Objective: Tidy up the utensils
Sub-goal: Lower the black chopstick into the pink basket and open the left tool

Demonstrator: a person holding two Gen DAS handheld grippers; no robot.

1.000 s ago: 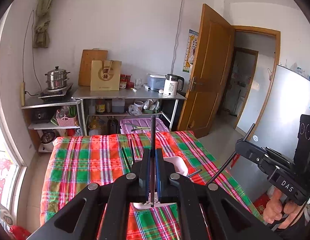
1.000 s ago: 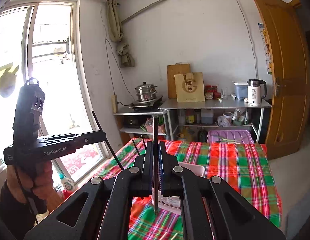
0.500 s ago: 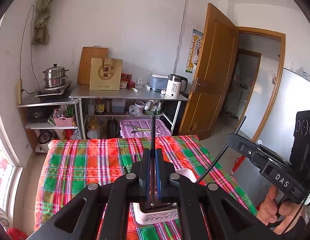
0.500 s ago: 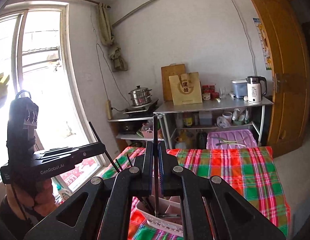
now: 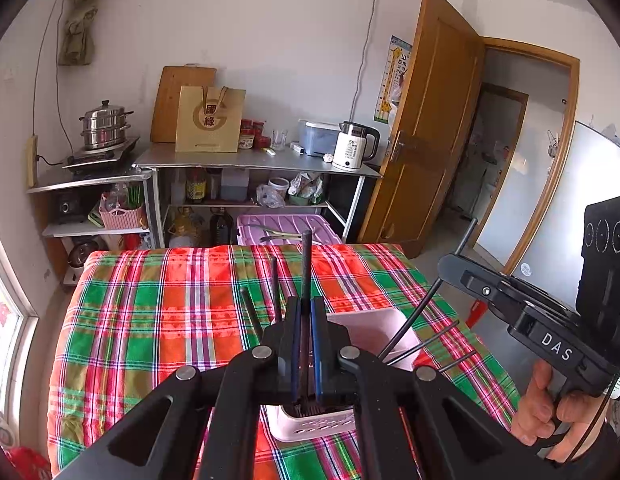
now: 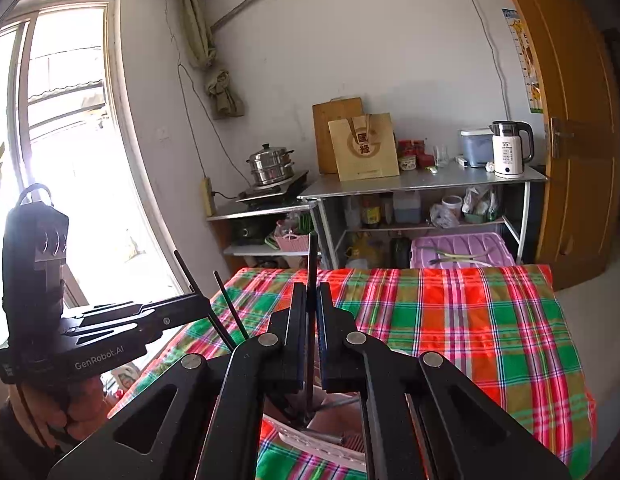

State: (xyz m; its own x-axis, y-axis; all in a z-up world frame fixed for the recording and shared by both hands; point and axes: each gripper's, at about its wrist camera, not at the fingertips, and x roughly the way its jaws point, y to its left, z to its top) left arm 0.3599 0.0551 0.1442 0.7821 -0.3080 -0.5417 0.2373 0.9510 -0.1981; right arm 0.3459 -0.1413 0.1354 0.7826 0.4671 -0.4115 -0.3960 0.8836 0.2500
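My left gripper (image 5: 305, 308) is shut on a thin black chopstick (image 5: 307, 264) held upright, its lower end inside a white slotted utensil holder (image 5: 322, 424) on the plaid tablecloth (image 5: 150, 320). More black chopsticks (image 5: 275, 288) stand in the holder. My right gripper (image 6: 310, 292) is shut on another black chopstick (image 6: 312, 264), its lower end reaching into the same holder (image 6: 322, 444). Each gripper shows in the other's view, the right one at the right (image 5: 450, 262), the left one at the left (image 6: 198, 300).
A purple plastic bin (image 5: 286, 230) stands beyond the table's far edge. A steel shelf (image 5: 250, 160) with a kettle (image 5: 354, 146), a paper bag and a steamer pot (image 5: 106, 124) lines the back wall. A window (image 6: 62, 140) is left, an open door (image 5: 430, 120) right.
Both grippers have come down over the holder and lowered their chopsticks into it. The two grippers have drawn closer together.
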